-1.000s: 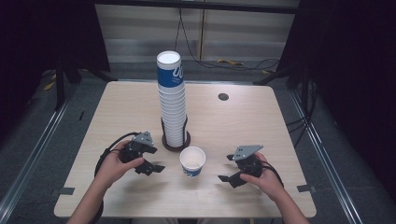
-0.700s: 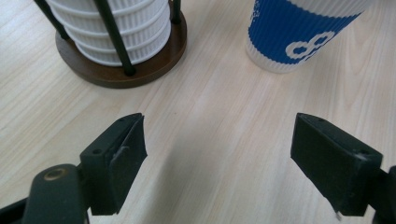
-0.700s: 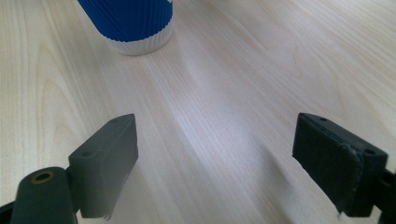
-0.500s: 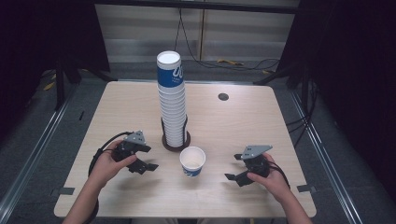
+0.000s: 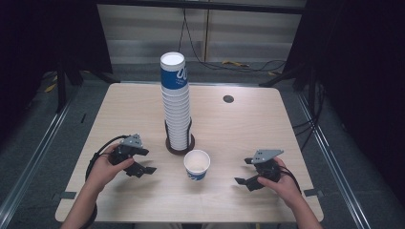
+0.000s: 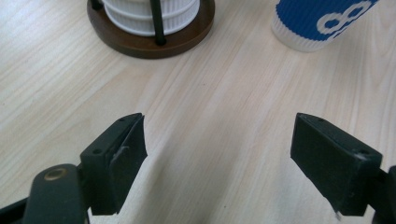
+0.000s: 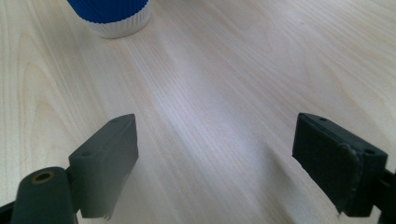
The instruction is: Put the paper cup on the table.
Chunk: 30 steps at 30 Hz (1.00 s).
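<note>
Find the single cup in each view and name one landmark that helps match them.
High view: cup at bottom centre, before the stack.
Left gripper view: top right corner.
Right gripper view: top left.
Shared landmark: the pale wood table.

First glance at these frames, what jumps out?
The tall stack of paper cups in a round holder at the middle of the table grabs the eye first. Just in front of it stands a single cup, upright and empty-looking. The left gripper and right gripper flank that cup on either side, both with jaws open and nothing between them.
</note>
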{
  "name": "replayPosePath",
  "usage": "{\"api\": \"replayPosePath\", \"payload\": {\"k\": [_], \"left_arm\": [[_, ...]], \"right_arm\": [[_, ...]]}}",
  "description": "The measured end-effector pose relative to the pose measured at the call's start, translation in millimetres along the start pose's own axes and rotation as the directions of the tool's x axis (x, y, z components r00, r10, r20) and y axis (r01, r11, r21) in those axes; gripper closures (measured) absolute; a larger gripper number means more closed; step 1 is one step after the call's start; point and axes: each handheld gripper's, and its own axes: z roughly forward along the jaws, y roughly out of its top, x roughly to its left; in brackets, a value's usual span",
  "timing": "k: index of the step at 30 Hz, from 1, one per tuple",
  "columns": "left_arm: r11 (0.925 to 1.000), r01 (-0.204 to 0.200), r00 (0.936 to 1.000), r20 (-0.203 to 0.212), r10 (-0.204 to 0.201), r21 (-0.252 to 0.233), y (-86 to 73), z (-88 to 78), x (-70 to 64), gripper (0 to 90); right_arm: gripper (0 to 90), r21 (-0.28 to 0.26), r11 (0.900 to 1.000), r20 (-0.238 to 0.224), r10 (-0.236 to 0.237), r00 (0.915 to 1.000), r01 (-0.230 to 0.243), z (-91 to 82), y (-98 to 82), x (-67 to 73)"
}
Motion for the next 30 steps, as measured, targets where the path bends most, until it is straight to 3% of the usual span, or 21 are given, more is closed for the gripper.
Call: {"api": "replayPosePath", "payload": {"k": [7, 20, 30], "left_arm": [[1.0, 0.001, 0.9999, -0.013, -0.001, 0.008, -9.7, -0.8, 6.9, 17.9], [0.999, 0.043, 0.9986, -0.03, -0.044, -0.011, -20.8, -5.1, 15.8, 17.6], [0.9997, 0.02, 0.9983, -0.056, -0.02, 0.011, -30.9, -4.7, 21.1, 17.6]], "right_arm": [[13.9, 0.022, 1.0, 0.024, -0.004, 0.9997, 0.004, -1.2, -5.9, -3.6], [13.9, 0.029, 1.0, 0.037, 0.003, 0.9993, -0.004, -2.8, -11.4, -6.8], [13.7, 0.054, 0.998, 0.045, 0.007, 0.999, -0.01, -1.6, -16.1, -9.6]]}}
